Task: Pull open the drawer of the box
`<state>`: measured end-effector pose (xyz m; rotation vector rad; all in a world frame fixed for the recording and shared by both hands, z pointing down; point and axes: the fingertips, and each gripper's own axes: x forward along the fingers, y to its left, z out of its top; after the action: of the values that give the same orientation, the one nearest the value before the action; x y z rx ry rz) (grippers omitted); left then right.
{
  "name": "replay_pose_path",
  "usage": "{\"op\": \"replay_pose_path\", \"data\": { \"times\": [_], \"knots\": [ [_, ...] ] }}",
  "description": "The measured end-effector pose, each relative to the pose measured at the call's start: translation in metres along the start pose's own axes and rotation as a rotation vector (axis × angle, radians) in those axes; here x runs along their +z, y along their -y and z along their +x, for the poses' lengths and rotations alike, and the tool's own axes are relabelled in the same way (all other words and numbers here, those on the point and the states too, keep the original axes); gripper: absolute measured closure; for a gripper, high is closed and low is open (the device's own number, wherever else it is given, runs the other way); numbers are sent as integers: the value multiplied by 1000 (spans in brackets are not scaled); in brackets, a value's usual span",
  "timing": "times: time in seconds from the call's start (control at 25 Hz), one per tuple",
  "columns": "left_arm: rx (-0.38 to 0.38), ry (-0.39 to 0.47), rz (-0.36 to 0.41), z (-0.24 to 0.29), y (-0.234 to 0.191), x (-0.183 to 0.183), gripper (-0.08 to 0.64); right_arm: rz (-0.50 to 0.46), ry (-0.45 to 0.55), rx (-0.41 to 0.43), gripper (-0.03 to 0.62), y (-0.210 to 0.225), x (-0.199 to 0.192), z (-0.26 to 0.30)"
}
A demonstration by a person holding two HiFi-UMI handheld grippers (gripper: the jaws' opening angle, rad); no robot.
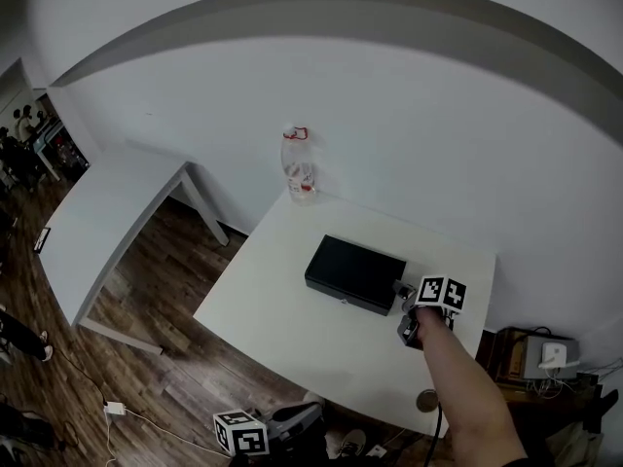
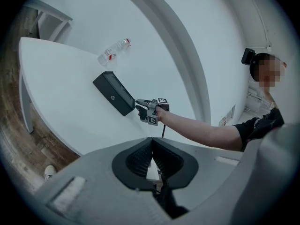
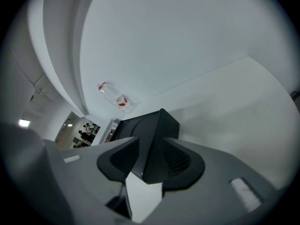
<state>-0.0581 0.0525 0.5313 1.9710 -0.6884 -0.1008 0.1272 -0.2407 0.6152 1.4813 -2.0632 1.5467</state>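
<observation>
A flat black box lies in the middle of the white table. Its long front face carries a small round knob. My right gripper is at the box's right end, pointing down at it. In the right gripper view the right gripper stands open and a corner of the box sits between the two pads. My left gripper is shut with nothing in it. It hangs low off the table's near edge, where the head view shows the left gripper and its marker cube.
A clear plastic bottle with a red label stands at the table's far edge by the white wall. A second white table stands to the left over wooden floor. Boxes and devices sit on the floor at right, a cable and adapter at lower left.
</observation>
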Motion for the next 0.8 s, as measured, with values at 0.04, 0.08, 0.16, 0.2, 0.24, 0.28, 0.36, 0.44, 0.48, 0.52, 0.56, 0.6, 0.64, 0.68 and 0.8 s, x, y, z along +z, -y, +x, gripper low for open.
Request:
{"op": "replay_pose_path", "data": {
  "times": [0.04,0.08,0.16,0.2,0.24,0.28,0.36,0.44,0.48,0.52,0.56,0.6,0.64,0.68,0.8],
  "knots": [
    [3,-4,-3,1,-4,2,560,-6,-8,-15,433,2,0,4],
    [5,-7,-3,2,-9,5,560,-8,-15,-26,435,4,-2,8],
    [11,-14,-2,4,-17,13,560,-1,-32,-44,457,7,-7,15],
    [17,-19,1,6,-23,18,560,3,-36,-52,463,7,-9,17],
    [25,-27,6,9,-28,23,560,3,-33,-57,469,7,-10,18],
    [37,-38,12,13,-34,27,560,3,-26,-62,469,7,-11,19],
    [75,-64,34,23,-52,37,560,9,-9,-68,472,7,-10,18],
    [117,-90,72,37,-72,47,560,24,5,-69,472,7,-11,17],
    [134,-102,91,45,-82,53,558,34,9,-70,472,7,-12,16],
    [145,-110,108,53,-91,60,558,43,12,-72,472,7,-13,16],
    [150,-116,120,62,-98,66,556,50,15,-73,474,7,-13,16],
    [151,-121,128,72,-104,73,541,57,18,-74,474,7,-13,16],
    [151,-126,132,81,-109,79,538,64,22,-74,474,7,-14,16],
    [151,-130,132,91,-115,84,538,69,25,-74,474,7,-14,16],
    [152,-136,105,114,-132,96,529,77,26,-75,474,7,-14,15]
  ]
}}
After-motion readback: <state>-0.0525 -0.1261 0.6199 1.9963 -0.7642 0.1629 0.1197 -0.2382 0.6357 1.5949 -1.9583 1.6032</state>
